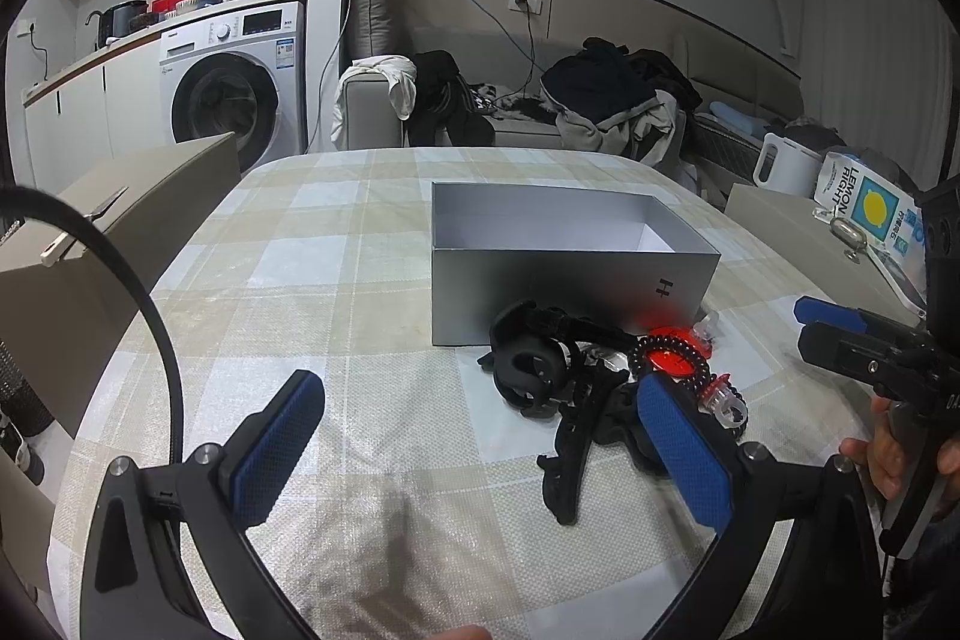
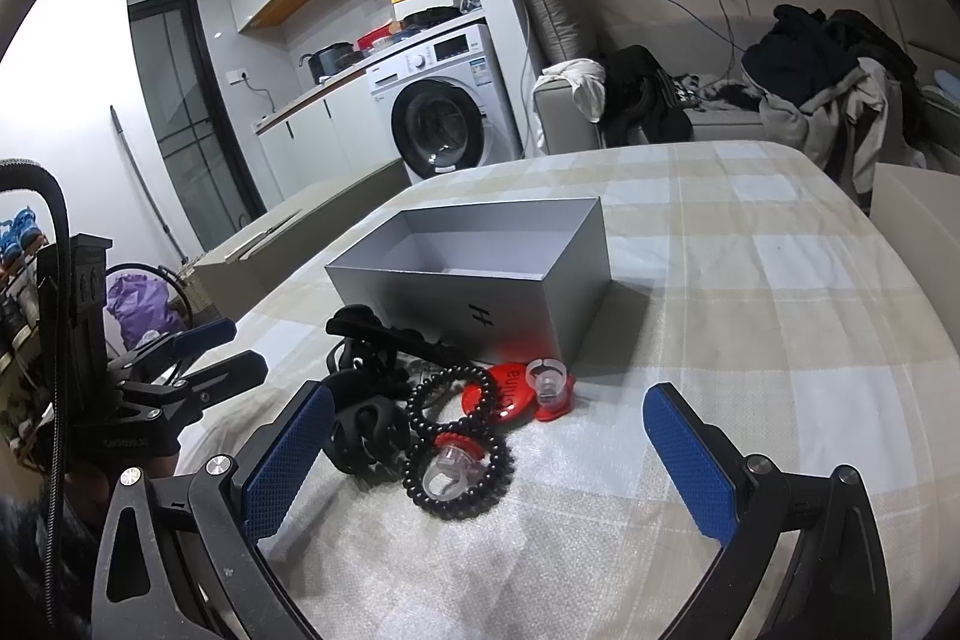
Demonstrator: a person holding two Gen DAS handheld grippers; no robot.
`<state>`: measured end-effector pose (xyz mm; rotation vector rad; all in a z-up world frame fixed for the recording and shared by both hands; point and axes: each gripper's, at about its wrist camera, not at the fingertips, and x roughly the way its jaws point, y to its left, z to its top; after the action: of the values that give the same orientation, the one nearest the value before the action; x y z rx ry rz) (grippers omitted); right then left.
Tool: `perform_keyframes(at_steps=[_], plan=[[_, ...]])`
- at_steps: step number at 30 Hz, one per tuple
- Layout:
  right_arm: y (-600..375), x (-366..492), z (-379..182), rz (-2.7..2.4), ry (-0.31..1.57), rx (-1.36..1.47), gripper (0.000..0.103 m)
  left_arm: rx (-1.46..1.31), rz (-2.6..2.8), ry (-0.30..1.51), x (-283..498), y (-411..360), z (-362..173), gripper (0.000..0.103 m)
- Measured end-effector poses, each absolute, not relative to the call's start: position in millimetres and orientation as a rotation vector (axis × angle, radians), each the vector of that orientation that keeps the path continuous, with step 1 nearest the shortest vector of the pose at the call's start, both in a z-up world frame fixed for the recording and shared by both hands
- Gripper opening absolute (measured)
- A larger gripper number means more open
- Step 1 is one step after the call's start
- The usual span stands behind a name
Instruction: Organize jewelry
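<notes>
1. I see my left gripper [image 1: 480, 436] low over the table [image 1: 336, 280], which has a checked cloth on it. Its two blue pads stand wide apart and nothing is between them, so it is released.
2. My right gripper [image 2: 489, 445] is also spread wide and holds nothing. Its left pad is just beside the pile of jewelry; the right pad is over bare cloth.
3. The grey box [image 1: 570, 262] stands open on the table, behind the pile. Its inside looks empty as far as I can see. A black letter mark is on its near wall.
4. The jewelry lies in one heap in front of the box, touching or almost touching its near wall.
5. In the heap I can name a black beaded bracelet [image 2: 459, 460], twisted into two loops, and a clear ring with red top [image 2: 450, 466] that lies inside the nearer loop.
6. Behind them is a flat red oval piece [image 2: 510, 394] with some letters, and a second clear ring [image 2: 546, 376] rests on it.
7. On the left of the heap there are black hair claws [image 2: 366, 430], and a longer black clip [image 1: 570, 460] points toward the left camera.
8. In the left view, the right gripper comes in from the right edge, with a hand [image 1: 894, 454] holding its handle.
</notes>
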<state>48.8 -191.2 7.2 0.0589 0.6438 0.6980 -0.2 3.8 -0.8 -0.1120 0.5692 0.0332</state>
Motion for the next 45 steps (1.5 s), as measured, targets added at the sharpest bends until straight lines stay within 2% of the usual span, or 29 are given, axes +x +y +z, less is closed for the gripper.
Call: perform_keyframes(at_steps=[45], plan=[[-191.5,52.1,9.0,0.697,0.650,0.060,0.103,-0.099,0.045,0.578,3.0,1.6,-1.4,0.102]])
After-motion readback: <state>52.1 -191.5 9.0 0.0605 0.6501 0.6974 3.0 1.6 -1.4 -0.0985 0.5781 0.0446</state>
